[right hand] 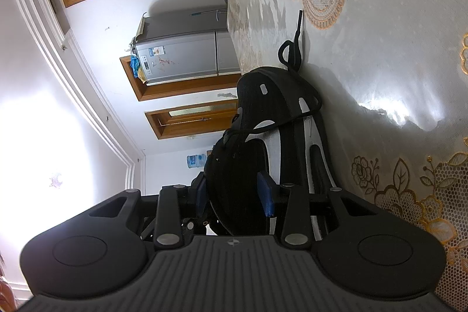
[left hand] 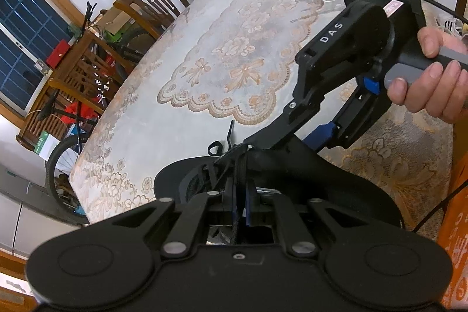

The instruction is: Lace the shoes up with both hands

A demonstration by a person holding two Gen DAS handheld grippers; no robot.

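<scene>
Two grippers share one black shoe (right hand: 263,136) on the table (left hand: 181,113): the right gripper (right hand: 237,195), jaws clamped across its heel, steadies it, so that the left gripper (left hand: 240,202), jaws pinched on the lace (left hand: 234,230), can draw it taut.

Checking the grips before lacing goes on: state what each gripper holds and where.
Left gripper: shut on the black lace, close above the near shoe. Right gripper: clamped across that shoe's heel end.
</scene>
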